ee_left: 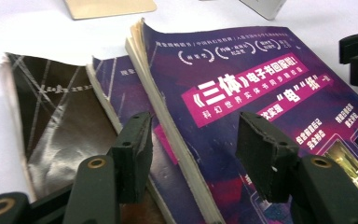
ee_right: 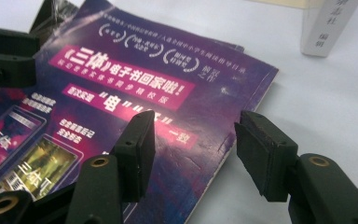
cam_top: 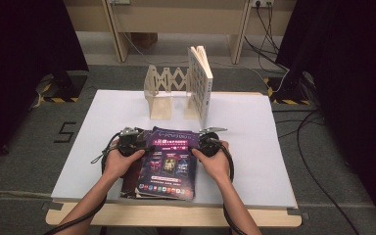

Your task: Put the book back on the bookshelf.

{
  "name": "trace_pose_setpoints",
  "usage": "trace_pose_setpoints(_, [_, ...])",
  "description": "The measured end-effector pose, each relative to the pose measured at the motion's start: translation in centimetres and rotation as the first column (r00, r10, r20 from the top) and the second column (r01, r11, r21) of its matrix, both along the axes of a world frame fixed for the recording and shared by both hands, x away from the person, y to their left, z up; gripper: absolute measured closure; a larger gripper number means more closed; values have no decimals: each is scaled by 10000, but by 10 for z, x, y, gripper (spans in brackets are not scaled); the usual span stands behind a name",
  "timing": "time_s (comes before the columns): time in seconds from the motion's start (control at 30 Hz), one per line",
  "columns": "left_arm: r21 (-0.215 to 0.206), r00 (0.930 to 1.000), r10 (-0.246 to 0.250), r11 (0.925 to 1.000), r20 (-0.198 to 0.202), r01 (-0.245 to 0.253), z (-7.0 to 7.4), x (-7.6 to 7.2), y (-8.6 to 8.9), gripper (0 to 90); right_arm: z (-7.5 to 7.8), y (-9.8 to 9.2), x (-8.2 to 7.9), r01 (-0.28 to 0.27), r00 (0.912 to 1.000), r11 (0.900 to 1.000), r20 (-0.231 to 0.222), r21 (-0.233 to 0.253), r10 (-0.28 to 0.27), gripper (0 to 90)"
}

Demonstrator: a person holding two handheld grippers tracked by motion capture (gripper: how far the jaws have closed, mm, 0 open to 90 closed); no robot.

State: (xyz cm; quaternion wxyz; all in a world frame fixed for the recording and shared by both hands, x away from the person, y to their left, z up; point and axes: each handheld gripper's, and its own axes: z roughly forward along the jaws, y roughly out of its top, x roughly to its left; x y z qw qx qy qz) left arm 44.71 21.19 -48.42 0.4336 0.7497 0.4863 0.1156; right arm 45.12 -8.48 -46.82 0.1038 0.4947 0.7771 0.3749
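white table (cam_top: 254,147) | grey carpet (cam_top: 29,142) | left gripper (ee_left: 193,140) spread | right gripper (ee_right: 193,140) spread over purple book (ee_right: 135,93)

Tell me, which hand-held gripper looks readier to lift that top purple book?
Left, probably. The left hand-held gripper stands open astride the top purple book's page edge; the right hand-held gripper, also open, straddles its spine.

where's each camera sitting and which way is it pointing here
High view: fixed above the person's side, looking forward and down on the white table; both forearms, the left gripper and the right gripper show.
Left gripper view: rides the left gripper, looking along its open jaws over the purple book's left edge.
Right gripper view: rides the right gripper, looking along its open jaws at that book's right edge.
Shared: both gripper views show the purple book, and each shows the other gripper's black jaws at its edge.
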Motion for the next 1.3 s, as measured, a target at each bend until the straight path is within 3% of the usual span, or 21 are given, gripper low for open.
trace_pose_setpoints(0.37, [-42,9987,-166,9999,-478,164,1,1,-6,452,-8,-1,4,83,9983,10000,-579,-17,-84,443])
trace_pose_setpoints(0.57, [163,9983,-160,9997,-569,170,3,2,-8,447,-8,0,9,10,9961,9998,-879,188,6,431])
trace_pose_setpoints(0.77, [546,9993,-31,9985,-365,51,4,-1,-10,504,-8,0,12,73,9939,9998,-1105,207,-50,422])
trace_pose_setpoints(1.07, [1044,9998,-159,9944,-131,172,10,-12,-13,554,-7,1,11,-87,9944,10000,-1056,29,89,433])
trace_pose_setpoints(1.17, [1032,9996,-131,9945,-260,157,7,-12,-12,555,-5,2,12,-236,9943,9996,-1043,-150,219,437])
trace_pose_setpoints(1.23, [776,9995,-82,9969,-300,105,5,-12,-10,551,-3,1,17,-298,9952,9993,-942,-231,275,461])
trace_pose_setpoints(1.3, [804,9997,-98,9967,-238,117,5,-12,-10,551,-1,0,24,-189,9957,9998,-904,-92,180,454])
